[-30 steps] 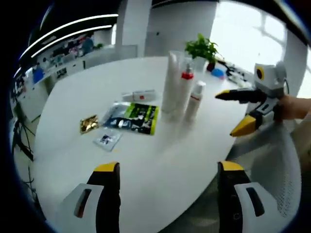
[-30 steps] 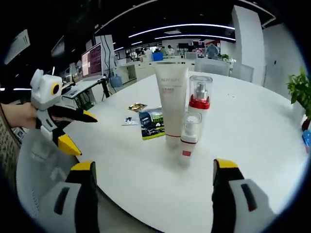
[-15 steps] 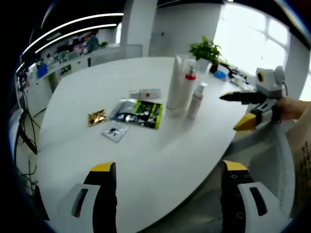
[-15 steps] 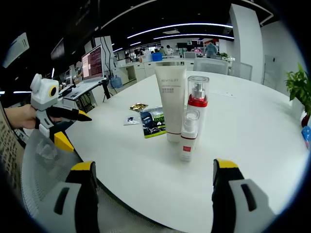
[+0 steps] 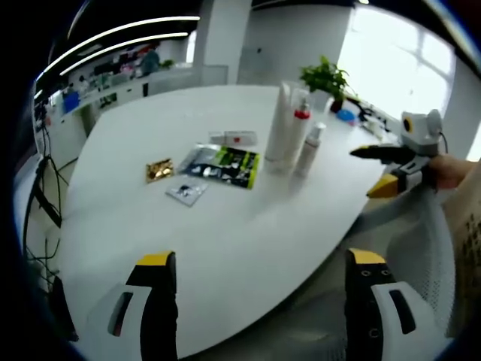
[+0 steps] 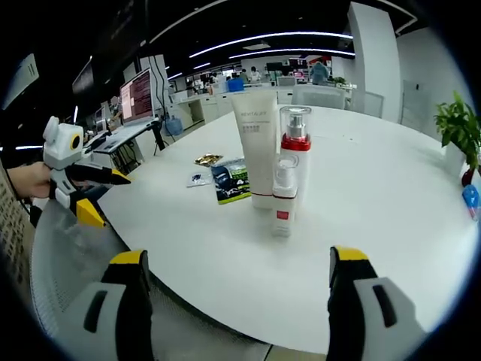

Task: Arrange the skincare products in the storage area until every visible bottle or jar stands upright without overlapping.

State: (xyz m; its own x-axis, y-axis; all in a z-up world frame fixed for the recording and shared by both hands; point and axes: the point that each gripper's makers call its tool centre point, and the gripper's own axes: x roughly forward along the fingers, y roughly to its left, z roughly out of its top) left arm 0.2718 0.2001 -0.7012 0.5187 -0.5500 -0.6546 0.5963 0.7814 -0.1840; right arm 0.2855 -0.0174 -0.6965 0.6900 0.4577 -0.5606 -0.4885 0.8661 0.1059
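Note:
Three skincare containers stand close together on the round white table [image 5: 248,241]: a tall white tube [image 5: 279,124] [image 6: 255,147], a clear bottle with a red collar [image 5: 299,129] [image 6: 294,150] and a small white pump bottle [image 5: 310,150] [image 6: 281,197]. A white tube with a red label [image 5: 234,138] lies flat behind the sachets. My left gripper [image 5: 260,259] [image 6: 105,199] is open, off the near table edge. My right gripper [image 6: 237,257] [image 5: 368,171] is open too, holding nothing, beside the table's edge.
A green-black sachet [image 5: 225,164] [image 6: 231,180], a gold sachet [image 5: 158,170] [image 6: 208,159] and a small sachet [image 5: 186,191] [image 6: 197,179] lie flat. A potted plant [image 5: 325,77] [image 6: 458,128] stands at the far edge. A mesh chair back [image 5: 428,248] is near the grippers.
Both views have drawn back from the table, so the bottles look smaller and farther. Nothing on the table has moved, and both grippers stay open.

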